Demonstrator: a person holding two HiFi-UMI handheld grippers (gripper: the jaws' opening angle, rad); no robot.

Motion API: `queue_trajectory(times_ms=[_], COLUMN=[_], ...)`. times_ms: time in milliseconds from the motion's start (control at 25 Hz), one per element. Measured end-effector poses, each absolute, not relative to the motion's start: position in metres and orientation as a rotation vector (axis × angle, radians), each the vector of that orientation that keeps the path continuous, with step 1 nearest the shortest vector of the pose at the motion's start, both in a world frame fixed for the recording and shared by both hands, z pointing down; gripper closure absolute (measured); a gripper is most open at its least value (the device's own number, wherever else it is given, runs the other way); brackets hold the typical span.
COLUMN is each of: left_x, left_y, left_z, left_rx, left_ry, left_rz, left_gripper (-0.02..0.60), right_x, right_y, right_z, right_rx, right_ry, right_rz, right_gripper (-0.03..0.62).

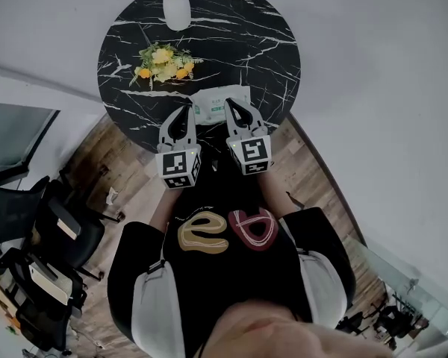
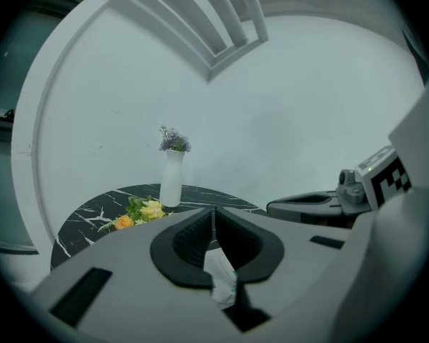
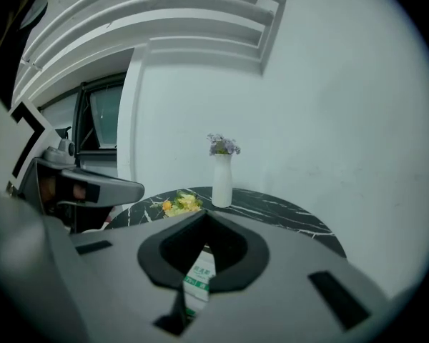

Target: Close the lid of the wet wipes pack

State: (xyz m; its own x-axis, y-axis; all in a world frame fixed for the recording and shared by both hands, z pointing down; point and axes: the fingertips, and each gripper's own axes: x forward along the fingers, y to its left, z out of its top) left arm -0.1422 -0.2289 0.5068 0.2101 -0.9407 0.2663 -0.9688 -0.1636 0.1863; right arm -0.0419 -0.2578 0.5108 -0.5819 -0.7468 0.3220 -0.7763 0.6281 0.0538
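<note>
The wet wipes pack (image 1: 211, 101), white with green print, lies near the front edge of the round black marble table (image 1: 261, 43). Whether its lid is up cannot be told. My left gripper (image 1: 187, 110) hovers at the pack's left end and my right gripper (image 1: 228, 103) over its right part; both are shut and hold nothing. In the left gripper view a piece of the pack (image 2: 220, 277) shows below the shut left gripper (image 2: 213, 211). In the right gripper view the pack's green label (image 3: 199, 277) shows beneath the right gripper (image 3: 204, 214).
A white vase (image 1: 176, 7) with purple flowers stands at the table's far side. A bunch of yellow and orange flowers (image 1: 163, 63) lies left of the middle. Dark office chairs (image 1: 45, 237) stand on the wooden floor to the left. A white wall curves behind the table.
</note>
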Motion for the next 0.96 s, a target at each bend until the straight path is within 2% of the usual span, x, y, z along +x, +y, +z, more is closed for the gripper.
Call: queue_trajectory(times_ms=[960], left_x=[-0.1367], left_y=[-0.2271], left_z=[0.5065], left_rx=[2.241], left_ry=[-1.782], left_rz=[0.146], left_gripper=[0.554], right_x=[-0.0385], right_y=[-0.2534], right_z=[0.5175], right_rx=[1.226], right_ry=[-2.506], right_rz=[0.094], right_gripper=[0.585])
